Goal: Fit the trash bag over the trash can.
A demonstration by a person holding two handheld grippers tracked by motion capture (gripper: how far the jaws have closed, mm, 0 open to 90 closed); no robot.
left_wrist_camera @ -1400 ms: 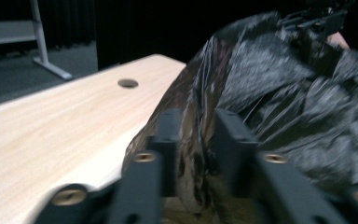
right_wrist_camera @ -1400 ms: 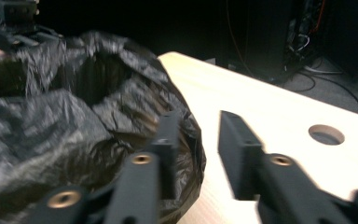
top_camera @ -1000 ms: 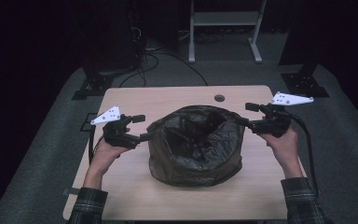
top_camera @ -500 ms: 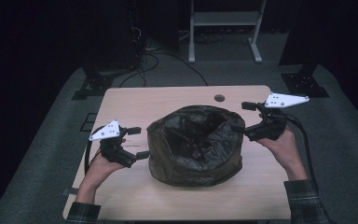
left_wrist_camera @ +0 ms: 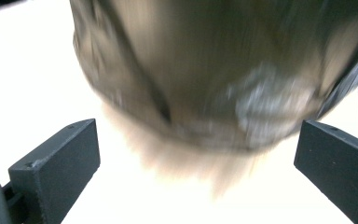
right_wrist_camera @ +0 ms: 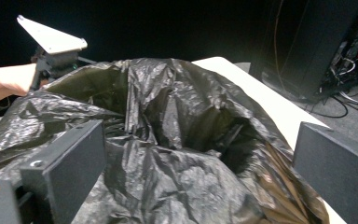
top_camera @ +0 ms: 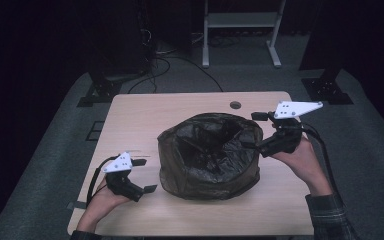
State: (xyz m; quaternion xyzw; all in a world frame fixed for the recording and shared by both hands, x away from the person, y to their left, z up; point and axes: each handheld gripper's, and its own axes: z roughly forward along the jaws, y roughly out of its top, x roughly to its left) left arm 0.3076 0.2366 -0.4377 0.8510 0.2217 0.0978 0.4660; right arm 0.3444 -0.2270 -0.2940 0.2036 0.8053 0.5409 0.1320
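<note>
A round bin lined with a crumpled black plastic bag [top_camera: 207, 155] stands mid-table, its mouth open upward. My left gripper [top_camera: 147, 175] sits low near the table's front left, a short way off the bag's side. Its jaws have just been opening and stand open with nothing between them. In the left gripper view the bag [left_wrist_camera: 205, 70] is blurred above the wide-apart gripper [left_wrist_camera: 196, 161]. My right gripper [top_camera: 250, 131] is at the bag's right rim, its jaws also just opened and holding nothing. The right gripper view looks over the bag's folds [right_wrist_camera: 177, 140] between its gripper's [right_wrist_camera: 200, 172] spread jaws.
The wooden table [top_camera: 130, 115] has a small cable hole [top_camera: 235, 105] at the back. On the grey carpet behind it are a white metal stand [top_camera: 240, 20], black stand feet [top_camera: 97, 92] and cables. Across the bag, the right gripper view catches the left gripper [right_wrist_camera: 51, 46].
Both grippers were at the bag's rim and have let go. The left hand dropped and drew back toward the front left corner. The right hand shifted slightly outward and up.
</note>
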